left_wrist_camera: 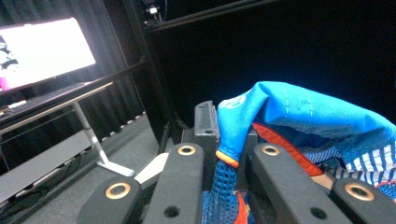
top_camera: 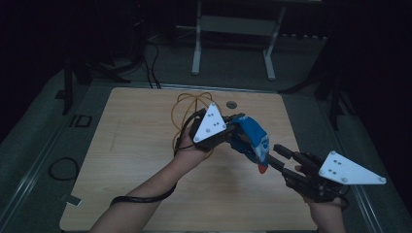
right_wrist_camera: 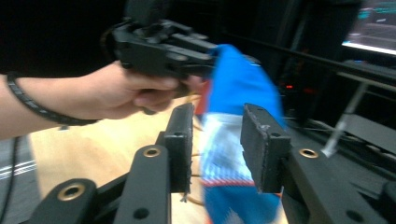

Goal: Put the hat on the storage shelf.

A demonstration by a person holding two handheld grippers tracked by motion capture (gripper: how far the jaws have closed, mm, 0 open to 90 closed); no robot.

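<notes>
Between right gripper's (right_wrist_camera: pixel 217 149) parted jaws, seemingly untouched cloth (right_wrist_camera: pixel 229 154)

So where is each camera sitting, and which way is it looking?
High view: above the table, looking down; both forearms, left gripper, right gripper.
Left gripper view: on the left gripper, along its jaws shut on the blue garment.
Right gripper view: on the right gripper, jaws apart, facing the left hand.
Shared: the garment.
</notes>
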